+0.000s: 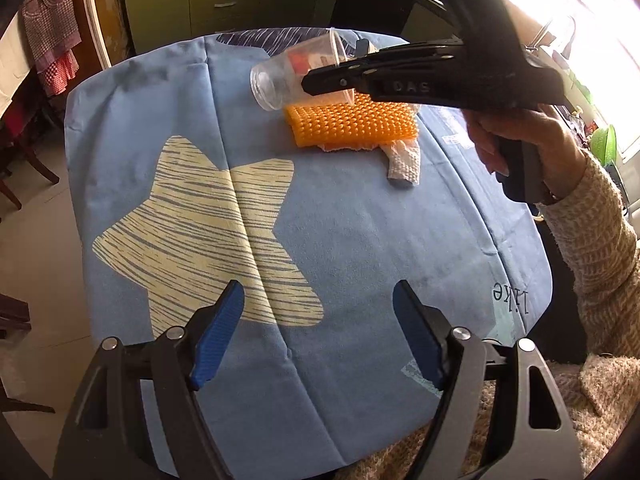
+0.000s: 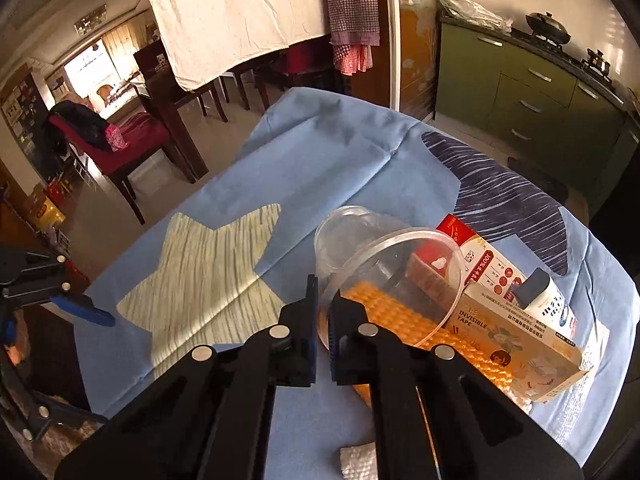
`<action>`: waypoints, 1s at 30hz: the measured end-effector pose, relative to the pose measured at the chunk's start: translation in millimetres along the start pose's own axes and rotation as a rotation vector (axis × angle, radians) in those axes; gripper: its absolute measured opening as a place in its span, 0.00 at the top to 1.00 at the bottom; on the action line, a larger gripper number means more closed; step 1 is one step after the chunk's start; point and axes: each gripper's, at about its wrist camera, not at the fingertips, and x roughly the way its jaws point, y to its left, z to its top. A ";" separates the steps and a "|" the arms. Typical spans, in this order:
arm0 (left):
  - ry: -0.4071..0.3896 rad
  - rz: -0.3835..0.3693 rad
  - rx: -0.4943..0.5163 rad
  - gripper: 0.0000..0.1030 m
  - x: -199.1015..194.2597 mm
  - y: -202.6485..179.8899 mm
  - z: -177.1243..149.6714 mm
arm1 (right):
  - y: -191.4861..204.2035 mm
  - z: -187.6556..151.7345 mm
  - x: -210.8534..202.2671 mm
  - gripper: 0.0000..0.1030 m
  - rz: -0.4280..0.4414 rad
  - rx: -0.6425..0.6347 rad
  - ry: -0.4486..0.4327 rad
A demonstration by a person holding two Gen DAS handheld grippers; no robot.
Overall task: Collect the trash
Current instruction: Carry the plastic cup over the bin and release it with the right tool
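A clear plastic cup (image 2: 360, 248) is held tilted in the air by its rim; my right gripper (image 2: 324, 312) is shut on that rim. In the left wrist view the cup (image 1: 280, 80) hangs above an orange spiky pad (image 1: 352, 126) with the right gripper (image 1: 320, 82) clamped on it. A crumpled white tissue (image 1: 402, 162) lies just beside the pad. My left gripper (image 1: 318, 308) is open and empty above the blue tablecloth (image 1: 360, 248), nearer the front. A tape box (image 2: 516, 336) and a small white bottle (image 2: 548, 300) lie behind the cup.
A red and white carton (image 2: 460, 240) lies behind the cup. Another tissue scrap (image 2: 358, 462) lies under my right gripper. Dark chairs (image 2: 132, 140) stand left of the table, green cabinets (image 2: 532, 92) at the back right.
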 end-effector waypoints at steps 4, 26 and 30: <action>0.002 -0.004 0.009 0.29 2.2 -3.9 0.8 | 7.3 -15.7 -52.5 0.95 -0.015 0.003 -0.074; 0.032 -0.028 0.187 0.29 24.4 -76.5 25.2 | -182.7 -309.3 -251.5 0.95 -0.576 0.674 -0.025; 0.043 -0.023 0.202 0.29 27.6 -82.0 25.3 | -199.6 -313.9 -234.0 0.94 -0.490 0.711 -0.014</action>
